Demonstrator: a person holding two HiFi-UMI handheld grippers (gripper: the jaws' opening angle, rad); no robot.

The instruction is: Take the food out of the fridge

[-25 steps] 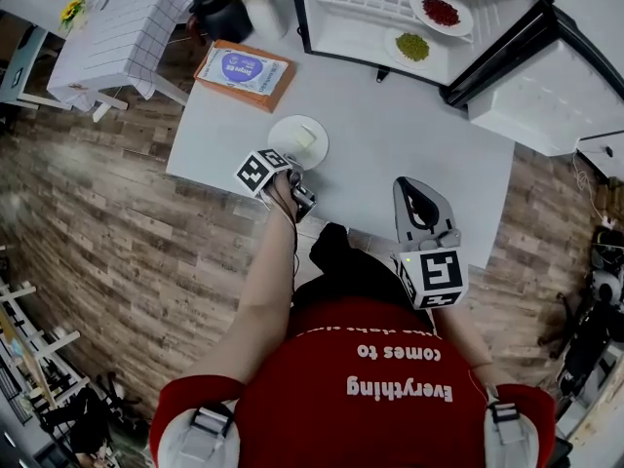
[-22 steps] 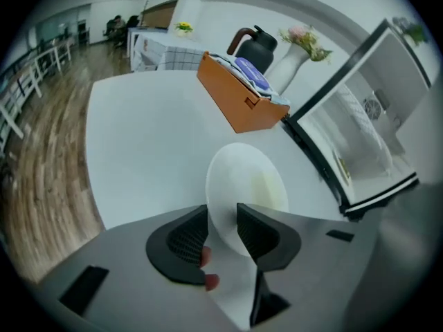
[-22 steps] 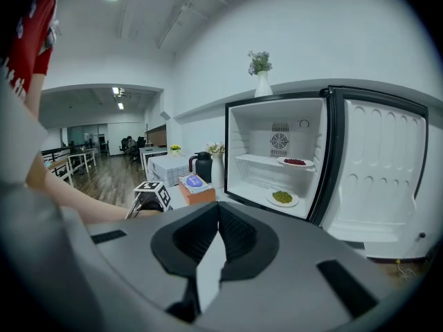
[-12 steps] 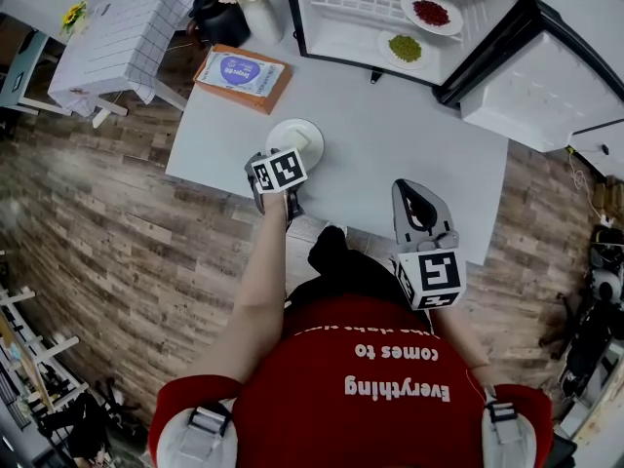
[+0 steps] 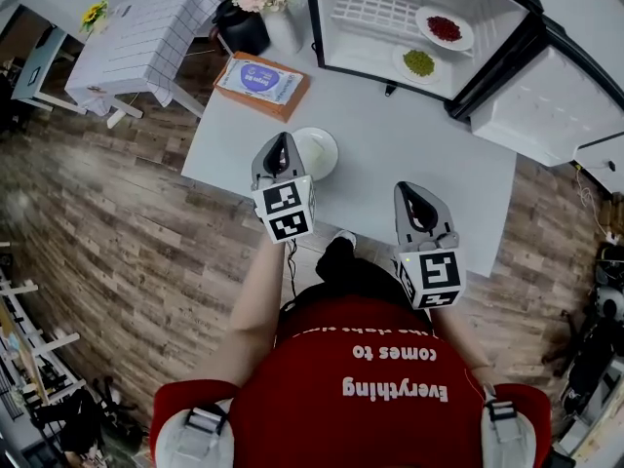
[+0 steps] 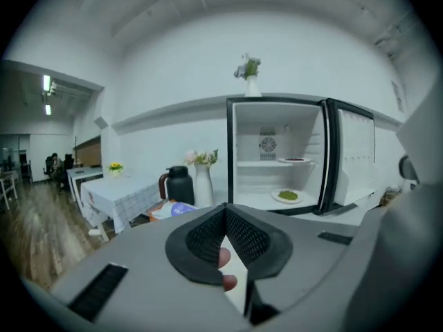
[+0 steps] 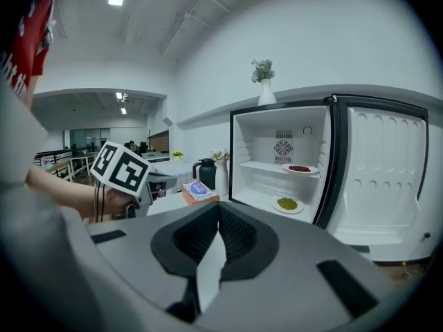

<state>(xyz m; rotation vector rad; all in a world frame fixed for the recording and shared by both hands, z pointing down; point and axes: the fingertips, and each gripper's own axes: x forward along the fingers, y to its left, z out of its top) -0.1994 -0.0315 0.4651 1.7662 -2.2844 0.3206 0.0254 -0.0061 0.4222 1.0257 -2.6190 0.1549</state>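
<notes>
Grey left tongs (image 5: pixel 283 146) have just closed with nothing between them, held above the bench (image 5: pixel 419 144); right tongs (image 5: pixel 417 195) closed, empty. White plate (image 5: pixel 324 156) rests on the bench just beyond the left tongs; green food (image 5: pixel 418 62) on the floor and red food (image 5: pixel 444 28) on the shelf sit plated inside the open fridge (image 5: pixel 341 55).

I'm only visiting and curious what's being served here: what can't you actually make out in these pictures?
- The red food and green food in the fridge: too small in every view to name.
- What lies on the white plate: pale and too small in the head view. The left gripper, its jaws just closed on nothing, covers part.
- Print on the orange box: too small to read.
</notes>
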